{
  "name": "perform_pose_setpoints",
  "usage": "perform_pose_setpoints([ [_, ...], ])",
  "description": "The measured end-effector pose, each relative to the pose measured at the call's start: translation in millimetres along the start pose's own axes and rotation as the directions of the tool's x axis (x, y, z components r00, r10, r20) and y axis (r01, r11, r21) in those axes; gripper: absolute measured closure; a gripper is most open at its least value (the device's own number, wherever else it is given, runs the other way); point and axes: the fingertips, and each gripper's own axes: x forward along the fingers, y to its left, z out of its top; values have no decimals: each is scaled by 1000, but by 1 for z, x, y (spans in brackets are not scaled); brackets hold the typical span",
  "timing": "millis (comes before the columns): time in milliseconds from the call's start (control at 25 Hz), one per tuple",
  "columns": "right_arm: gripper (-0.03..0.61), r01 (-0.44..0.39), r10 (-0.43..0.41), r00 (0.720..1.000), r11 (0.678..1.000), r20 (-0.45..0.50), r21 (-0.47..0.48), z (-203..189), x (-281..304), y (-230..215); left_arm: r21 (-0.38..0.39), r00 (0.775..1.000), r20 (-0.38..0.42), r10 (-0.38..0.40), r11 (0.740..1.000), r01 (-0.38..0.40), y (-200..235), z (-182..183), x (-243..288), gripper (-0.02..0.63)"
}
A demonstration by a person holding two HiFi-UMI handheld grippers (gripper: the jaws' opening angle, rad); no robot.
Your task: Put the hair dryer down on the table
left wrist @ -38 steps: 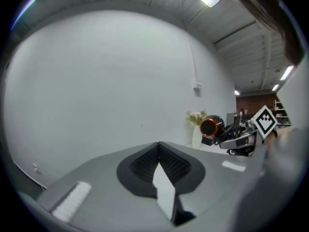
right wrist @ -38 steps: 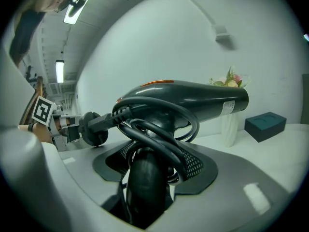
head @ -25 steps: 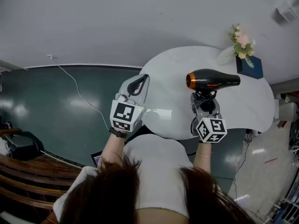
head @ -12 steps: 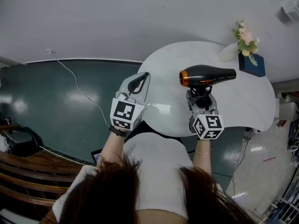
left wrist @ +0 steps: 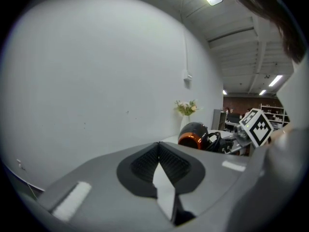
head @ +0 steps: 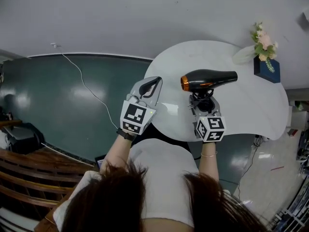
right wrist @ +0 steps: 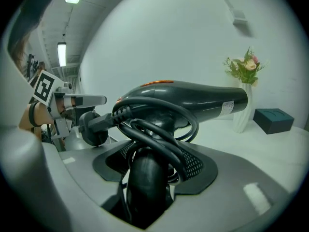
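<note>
— Where's the hair dryer (head: pixel 208 80)?
— Upper centre-right of the frame, over the white table (head: pixel 251 110). It's black, barrel level, orange-ringed end pointing left.
— Set down?
— No. Its handle is clamped in the right tool (head: pixel 203 103), cord (right wrist: pixel 159 129) coiled round it.

The site is presenting as a large open workroom or lab hall with one furnished corner. Long ceiling strip lights (left wrist: pixel 276 80) are burning under exposed beams, and metal storage racks (left wrist: pixel 273 111) are standing at the far end. A loose white cable (head: pixel 83 87) is trailing across a glossy dark green floor (head: pixel 58 110). A white rounded table (head: pixel 251 105) is bearing a white vase of pale flowers (head: pixel 262 38) and a dark blue box (head: pixel 267 69) against a bare white wall (head: pixel 145 13).
</note>
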Motion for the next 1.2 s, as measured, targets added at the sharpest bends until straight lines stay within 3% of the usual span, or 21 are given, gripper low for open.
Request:
perform_pose_setpoints([
  [680, 322, -31, 31, 979, 1000, -200, 2, -84, 42, 8, -79, 997, -69, -41, 996, 35, -12, -46, 13, 555],
  [1200, 322, -33, 26, 961, 999, -274, -19, -109, 59, 9, -80, 991, -97, -92, 993, 85, -25, -57, 32, 555],
])
